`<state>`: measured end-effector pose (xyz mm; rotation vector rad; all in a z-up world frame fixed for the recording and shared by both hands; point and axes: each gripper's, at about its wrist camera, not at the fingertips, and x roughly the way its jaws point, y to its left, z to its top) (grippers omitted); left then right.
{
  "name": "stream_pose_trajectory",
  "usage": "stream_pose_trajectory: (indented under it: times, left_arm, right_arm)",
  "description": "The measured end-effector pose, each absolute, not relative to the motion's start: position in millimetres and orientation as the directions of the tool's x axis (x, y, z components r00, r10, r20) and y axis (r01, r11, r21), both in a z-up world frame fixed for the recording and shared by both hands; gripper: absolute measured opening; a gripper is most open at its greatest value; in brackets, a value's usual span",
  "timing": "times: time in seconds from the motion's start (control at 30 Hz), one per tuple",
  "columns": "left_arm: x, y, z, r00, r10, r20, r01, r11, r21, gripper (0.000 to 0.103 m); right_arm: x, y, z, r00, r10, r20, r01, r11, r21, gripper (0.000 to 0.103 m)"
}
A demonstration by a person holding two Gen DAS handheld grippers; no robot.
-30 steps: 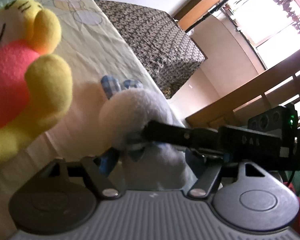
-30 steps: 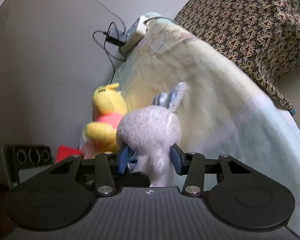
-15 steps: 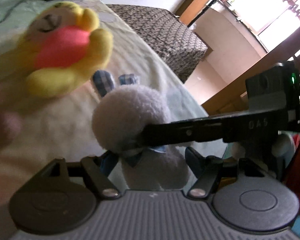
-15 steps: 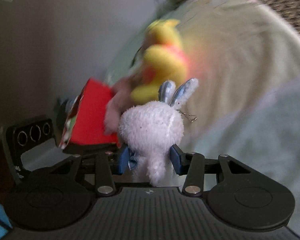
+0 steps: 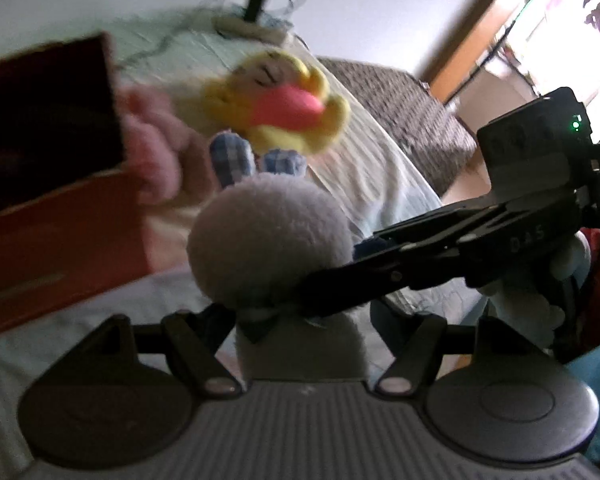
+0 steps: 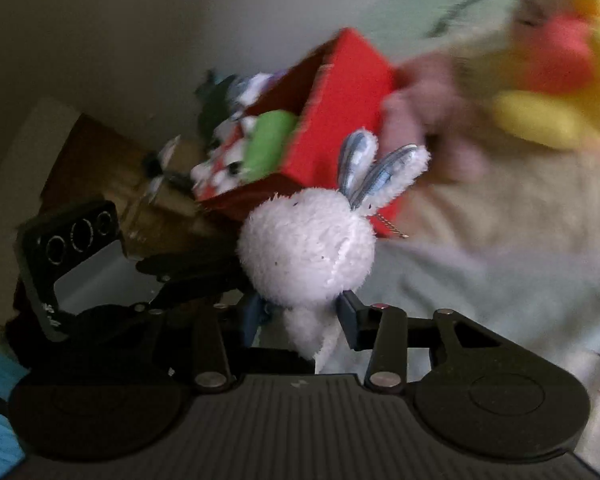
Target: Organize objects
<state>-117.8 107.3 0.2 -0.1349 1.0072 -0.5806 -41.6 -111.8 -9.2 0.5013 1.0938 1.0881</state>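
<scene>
Both grippers are on the white bunny point(image 6: 306, 254) here, a two-handed carry above the bed point(image 6: 480, 276). The right gripper point(image 6: 300, 314) has its jaws pressed in on the plush just under the round head, blue pads squeezing either side of the neck, and the checked ears point up and away from the tool. From the left wrist view, the left gripper point(image 5: 300, 320) sits below the same toy with the bunny's body between its fingers; the jaws look closed in on it, though the fur hides the actual contact, so that is my read, not a certainty. The right tool's dark arm crosses in from the right of that view and meets the bunny's neck. Now the relation that counts: the red box point(image 6: 332, 120) lies ahead and to the left of the bunny in both views, just beyond the ears, its open mouth showing green and patterned things already inside. So the bunny's long axis, tail to ears, points roughly past the box's near corner. A yellow plush point(image 5: 278, 106) and a pink plush point(image 5: 152, 148) lie blurred on the bed just beside the box. The left hand looks nearer the box, so the drop probably swings that way.
</scene>
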Motion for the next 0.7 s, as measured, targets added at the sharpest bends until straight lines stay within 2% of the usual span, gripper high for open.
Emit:
stream_pose_trajectory:
  times: [0.3, 0.7]
  left_arm:
    - [-149.8, 178.4, 45.2, 0.553, -0.463, -0.693, 0.313, 0.886, -0.343, 0.073]
    - [-139.6, 235.1, 73.7, 0.667, -0.446, -0.597, 0.296, 0.894, -0.337, 0.073]
  right_arm:
    - [-44.3, -46.3, 34.9, -0.076, 0.923, -0.377, -0.574, 0.269, 0.773, 0.038]
    - [-25.4, 7.2, 62.9, 0.022, 0.952, -0.306, -0.639, 0.249, 0.728, 0.034]
